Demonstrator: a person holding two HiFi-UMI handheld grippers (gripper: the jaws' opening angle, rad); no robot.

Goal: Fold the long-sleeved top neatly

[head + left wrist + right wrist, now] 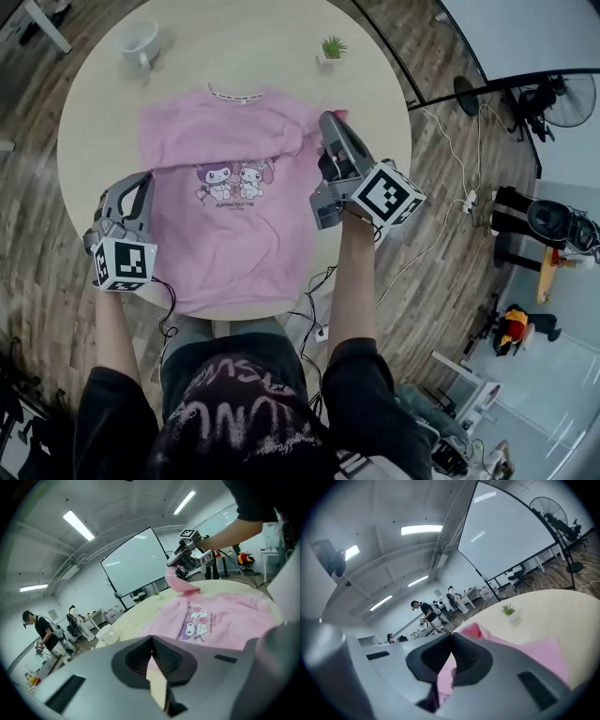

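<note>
On the left, the left gripper sat at the near-left edge of the top. Its jaws were together, and a pale sliver that looked like cloth was nipped between the pads. I read that as a grip on the top's left side, though the sliver was too small to be sure.

In the middle, the top lay on the round table with the cartoon print up, the neckline at the far side and the hem hanging over the near rim. A crease ran across the chest, as though cloth had been laid over it. A cup and a little plant stood well clear at the far side.

On the right, the right gripper was raised off the table by the top's far-right shoulder. Its jaws were clamped on a bunch of pink cloth, which its own view showed plainly between the pads.

The step in hand looked to me like the right sleeve being folded in across the body. The next move would call for carrying that cloth inward over the chest and laying it flat and square to the side edge. Only then should the right jaws part, with the left side kept pinned so the top didn't slide.
</note>
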